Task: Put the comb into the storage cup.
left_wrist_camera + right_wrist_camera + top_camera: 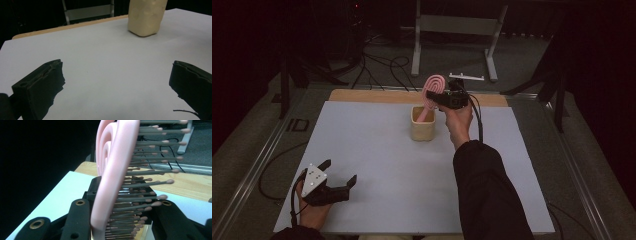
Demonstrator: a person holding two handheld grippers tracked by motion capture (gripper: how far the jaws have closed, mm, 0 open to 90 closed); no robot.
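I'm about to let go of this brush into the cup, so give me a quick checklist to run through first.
1. Right gripper shut on the pink hairbrush: ok.
2. Handle end inside the beige cup: ok.
3. Cup upright on the white table: ok.
4. Handle resting on the cup bottom: cannot tell.
5. Left gripper open, apart from the cup: ok.

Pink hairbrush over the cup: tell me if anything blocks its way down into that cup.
Nothing visible does. The right gripper is shut on the pink hairbrush, whose handle end already reaches into the open mouth of the beige cup. The left gripper rests open at the table's near left corner, well apart.
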